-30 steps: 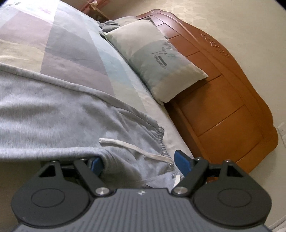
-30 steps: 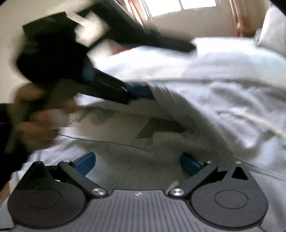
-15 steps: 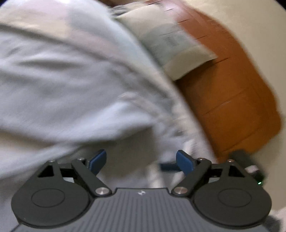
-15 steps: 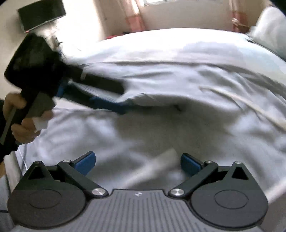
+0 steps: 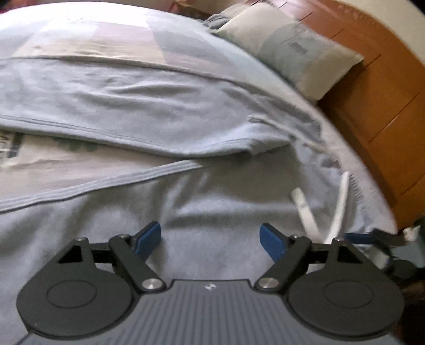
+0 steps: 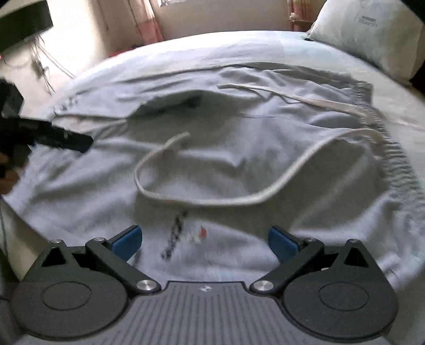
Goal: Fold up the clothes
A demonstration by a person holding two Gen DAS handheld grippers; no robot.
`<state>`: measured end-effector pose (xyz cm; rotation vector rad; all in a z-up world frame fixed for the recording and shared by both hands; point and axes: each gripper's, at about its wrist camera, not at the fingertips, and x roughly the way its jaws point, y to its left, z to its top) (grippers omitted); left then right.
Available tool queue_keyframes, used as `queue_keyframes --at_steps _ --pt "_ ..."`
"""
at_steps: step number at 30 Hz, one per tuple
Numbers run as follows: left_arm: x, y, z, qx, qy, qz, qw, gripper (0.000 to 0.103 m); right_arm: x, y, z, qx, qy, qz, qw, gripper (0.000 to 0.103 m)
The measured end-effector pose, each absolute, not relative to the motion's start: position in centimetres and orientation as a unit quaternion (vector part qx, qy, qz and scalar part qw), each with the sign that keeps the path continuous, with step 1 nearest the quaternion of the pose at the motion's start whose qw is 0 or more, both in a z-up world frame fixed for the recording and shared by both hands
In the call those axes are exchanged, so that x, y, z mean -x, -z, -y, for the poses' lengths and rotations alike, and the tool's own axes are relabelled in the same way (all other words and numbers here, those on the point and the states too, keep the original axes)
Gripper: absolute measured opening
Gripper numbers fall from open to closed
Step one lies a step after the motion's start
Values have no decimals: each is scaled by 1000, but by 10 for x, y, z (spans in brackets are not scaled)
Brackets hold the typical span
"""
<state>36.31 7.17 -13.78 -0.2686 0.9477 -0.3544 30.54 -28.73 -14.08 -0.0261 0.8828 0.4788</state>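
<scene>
Grey sweatpants (image 5: 164, 111) lie spread across the bed, with two long layers parting to show a pale printed cloth (image 5: 53, 159) beneath. The elastic waistband (image 6: 395, 159) and a white drawstring (image 6: 212, 199) loop over the fabric. My left gripper (image 5: 211, 240) hovers open just above the grey cloth, nothing between its blue pads. My right gripper (image 6: 204, 241) is open too, over a small printed logo (image 6: 183, 231). The right gripper's tip (image 5: 372, 237) shows at the left view's right edge. The left gripper (image 6: 63, 139) reaches in from the left, held by a hand (image 6: 8, 175).
A pale pillow (image 5: 292, 47) leans on the orange wooden headboard (image 5: 385, 106) at the right. The patchwork bedspread (image 5: 106, 34) stretches beyond the pants. Curtains and a bright window (image 6: 159, 16) lie past the far side of the bed.
Both grippers swung quickly over the bed and now sit steadier. The left one pulled back from the waistband toward the legs. The sweatpants lie flatter, drawstring flung loose. Both stayed open.
</scene>
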Motion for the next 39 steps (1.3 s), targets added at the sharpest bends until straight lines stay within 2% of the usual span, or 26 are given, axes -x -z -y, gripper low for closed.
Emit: queue_keyframes --at_steps 7,11,15,17,24,29,32,35,39 --pt "-342 111 -10 -20 179 -411 894 83 -317 120 302 15 -182 -377 908 103" --pt "-339 121 4 -30 174 -422 889 83 -347 133 313 40 -129 -370 919 103" --pt "-328 119 1 -45 153 -421 893 84 -347 152 343 57 -93 -395 912 103" --pt "-323 118 -1 -52 142 -421 894 87 -335 150 353 64 -102 -398 909 103" --pt "-305 115 -6 -78 105 -418 899 87 -341 120 343 33 -113 -405 907 103" --pt "-310 116 -12 -101 78 -411 903 87 -404 70 292 45 -149 -364 918 103" --pt "-315 122 -26 -98 62 -417 901 87 -463 48 243 54 -184 -369 910 103" --pt "-318 131 -51 -86 43 -432 897 87 -533 53 184 49 -207 -424 880 103" --pt "-317 138 -83 -88 11 -432 898 87 -601 98 115 90 -178 -487 850 103"
